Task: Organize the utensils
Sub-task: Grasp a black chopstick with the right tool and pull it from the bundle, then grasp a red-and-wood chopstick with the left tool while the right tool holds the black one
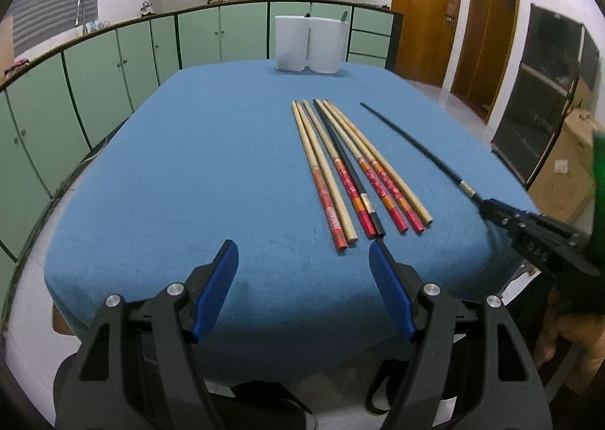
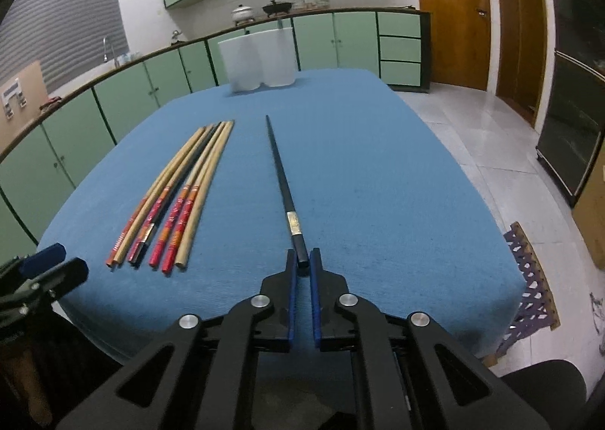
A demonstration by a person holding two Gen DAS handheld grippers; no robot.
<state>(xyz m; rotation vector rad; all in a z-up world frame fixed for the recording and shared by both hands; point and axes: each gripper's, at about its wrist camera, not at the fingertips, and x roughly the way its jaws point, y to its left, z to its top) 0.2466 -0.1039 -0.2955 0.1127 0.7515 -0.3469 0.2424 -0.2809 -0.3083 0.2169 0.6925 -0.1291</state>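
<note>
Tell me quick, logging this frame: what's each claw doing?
Left claw: open, holding nothing.
Right claw: closed on the black chopstick.

A row of chopsticks [image 1: 342, 171] lies side by side on the desk [image 1: 189, 173], running from near edge toward the far edge. To its right, apart from it, lies 1 single chopstick [image 2: 281, 180], its near end between the fingers of the right hand-held gripper [image 2: 302, 271]. At the desk's far edge stand 2 containers [image 2: 261, 59], touching each other. The left hand-held gripper [image 1: 302, 271] sits at the near edge, left of the row's near ends.
</note>
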